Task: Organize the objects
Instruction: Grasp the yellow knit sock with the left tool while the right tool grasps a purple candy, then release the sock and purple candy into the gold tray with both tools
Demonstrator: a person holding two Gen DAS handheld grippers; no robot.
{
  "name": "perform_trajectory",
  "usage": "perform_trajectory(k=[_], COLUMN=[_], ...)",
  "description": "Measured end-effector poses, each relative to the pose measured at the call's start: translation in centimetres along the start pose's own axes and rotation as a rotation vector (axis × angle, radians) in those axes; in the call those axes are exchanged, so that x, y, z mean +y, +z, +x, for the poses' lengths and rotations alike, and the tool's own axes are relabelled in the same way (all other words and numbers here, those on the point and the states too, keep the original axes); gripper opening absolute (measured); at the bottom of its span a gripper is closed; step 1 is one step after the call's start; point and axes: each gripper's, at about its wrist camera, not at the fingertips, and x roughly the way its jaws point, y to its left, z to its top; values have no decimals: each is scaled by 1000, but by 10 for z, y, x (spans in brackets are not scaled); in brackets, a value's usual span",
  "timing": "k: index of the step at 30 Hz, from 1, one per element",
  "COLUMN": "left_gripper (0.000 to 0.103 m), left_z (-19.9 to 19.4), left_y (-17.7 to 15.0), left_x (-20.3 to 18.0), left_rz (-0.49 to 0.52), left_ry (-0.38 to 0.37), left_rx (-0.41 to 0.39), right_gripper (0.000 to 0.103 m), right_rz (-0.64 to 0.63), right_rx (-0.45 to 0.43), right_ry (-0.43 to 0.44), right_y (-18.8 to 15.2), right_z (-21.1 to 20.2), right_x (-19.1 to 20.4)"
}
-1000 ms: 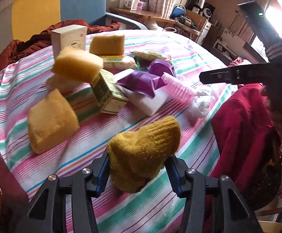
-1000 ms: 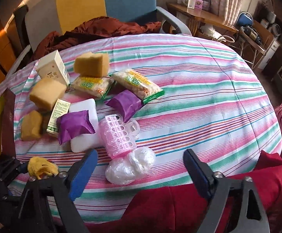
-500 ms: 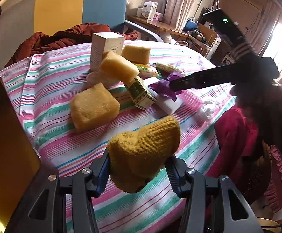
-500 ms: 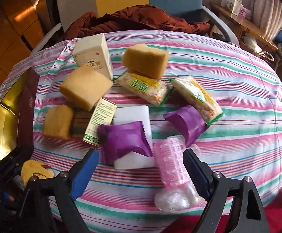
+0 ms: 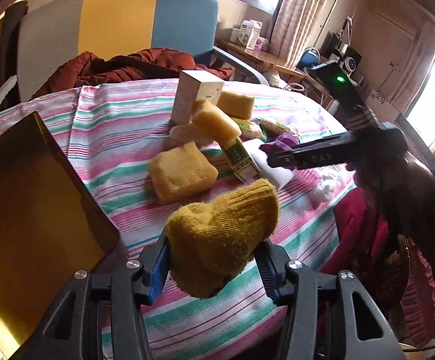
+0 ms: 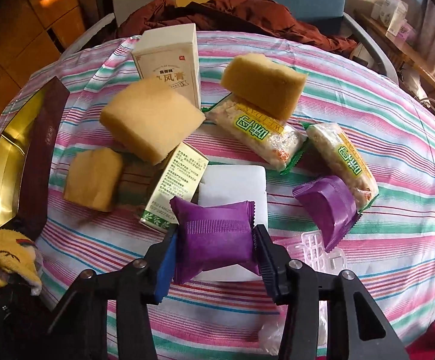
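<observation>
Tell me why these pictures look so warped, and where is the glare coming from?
Both views are fisheye, so the striped table bulges and the corners go black. Left wrist view: window at right is blown out, backlighting the right gripper into a dark shape; the sock stays sharp. Right wrist view: sunlight glints off the gold box, and the purple packet is evenly lit.

right gripper [image 6: 214,249] | jaws just closed onto purple packet [image 6: 214,240] | packet lies on white block [image 6: 232,180]

yellow sock [image 5: 222,234]: bunched, held | purple packet [image 6: 214,241]: pinched atop white block [image 6: 232,180]
</observation>
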Motion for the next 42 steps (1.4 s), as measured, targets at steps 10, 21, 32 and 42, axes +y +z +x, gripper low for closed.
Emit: perform_trajectory(k=[10,21,32,42], left_gripper=[52,61,83,83], left_z=[-65,-122,-150,-160], left_y=[-6,-66,-101,-94], left_x=[55,158,197,187], left_rz=[-142,-386,-531,-526], left_ry=[109,423,551,569], left_rx=[-123,-147,-200,-227], right_gripper=[49,49,83,91], right_rz=[-73,-275,-394,-399], right_rx=[-198,-215,-231,-354], right_ry=[85,324,302,171], right_y=[-3,26,11,-8], right_z=[-67,-48,-33,-61], right_x=[66,233,335,334])
